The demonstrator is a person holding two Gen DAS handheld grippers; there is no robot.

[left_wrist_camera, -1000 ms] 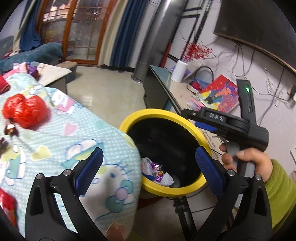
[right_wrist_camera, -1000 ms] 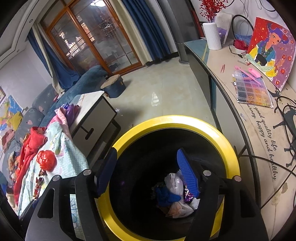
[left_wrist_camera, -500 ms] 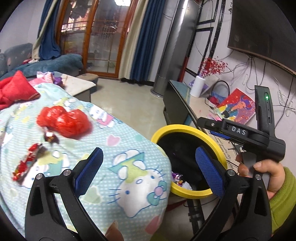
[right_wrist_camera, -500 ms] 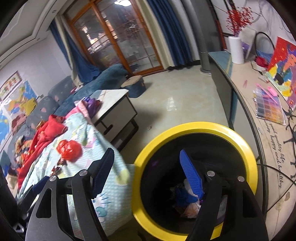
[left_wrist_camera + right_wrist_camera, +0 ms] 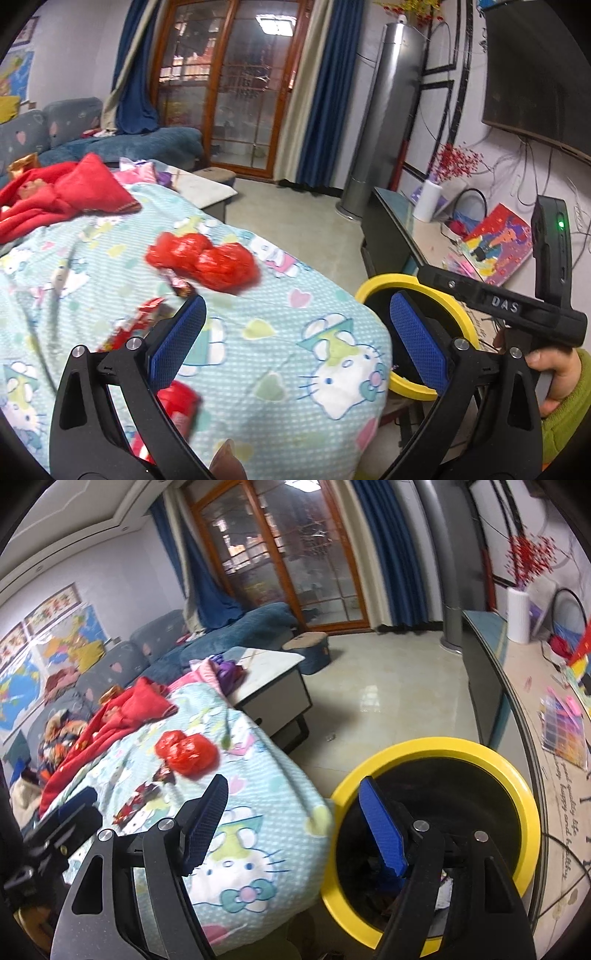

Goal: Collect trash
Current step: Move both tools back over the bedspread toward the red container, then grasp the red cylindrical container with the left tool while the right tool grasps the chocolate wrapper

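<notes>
Blanket (image 5: 266, 797) edge abuts bin (image 5: 524, 797) rim – bin mouth unobstructed, floor (image 5: 388, 709) beyond clear

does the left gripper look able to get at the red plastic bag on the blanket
Probably yes. The left gripper is open and empty, and the red plastic bag lies uncovered on the blanket ahead of its fingers, slightly to their left. Only small wrappers lie nearby.

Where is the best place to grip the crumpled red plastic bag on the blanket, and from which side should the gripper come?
Probably from above, closing across the narrow waist between the two lobes of the red plastic bag. It lies loose and puffy on the soft blanket, so pinching the crumpled film there should gather enough material. Both grippers are open and empty.
</notes>
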